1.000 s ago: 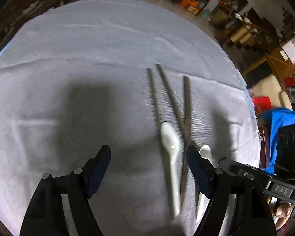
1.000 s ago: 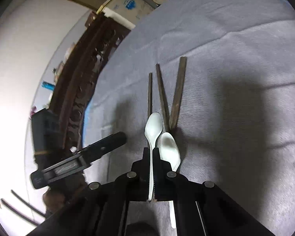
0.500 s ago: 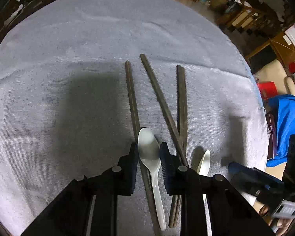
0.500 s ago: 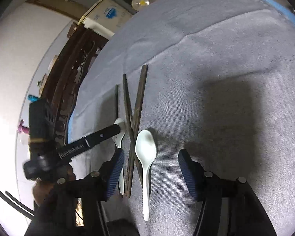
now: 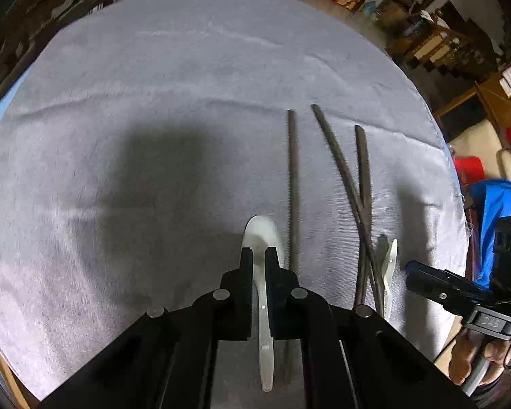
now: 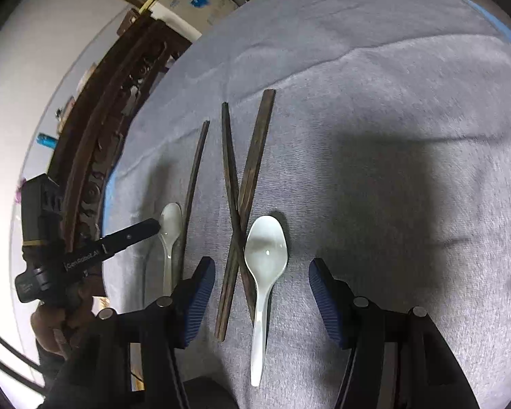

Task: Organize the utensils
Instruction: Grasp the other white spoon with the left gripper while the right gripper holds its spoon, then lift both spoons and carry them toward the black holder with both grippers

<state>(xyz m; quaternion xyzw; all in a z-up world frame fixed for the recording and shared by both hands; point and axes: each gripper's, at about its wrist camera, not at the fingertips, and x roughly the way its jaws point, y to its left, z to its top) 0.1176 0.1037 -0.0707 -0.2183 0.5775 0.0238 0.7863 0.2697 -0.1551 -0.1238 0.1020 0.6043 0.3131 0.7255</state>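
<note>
Left gripper: clamped on white spoon, lower centre.
Right gripper: jaws apart, straddling second spoon and crossed chopsticks.

The left gripper has closed on the neck of 1 white plastic spoon; the right gripper has released the other white spoon onto the grey cloth.

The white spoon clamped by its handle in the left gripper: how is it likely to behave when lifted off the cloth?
The spoon looks thin and glossy, probably light plastic, so it should lift easily. The left gripper pinches the narrow handle just behind the bowl, so that smooth neck may pivot or slip between the pads. It seems stiff enough to hold its shape. The cloth should not snag it.
</note>
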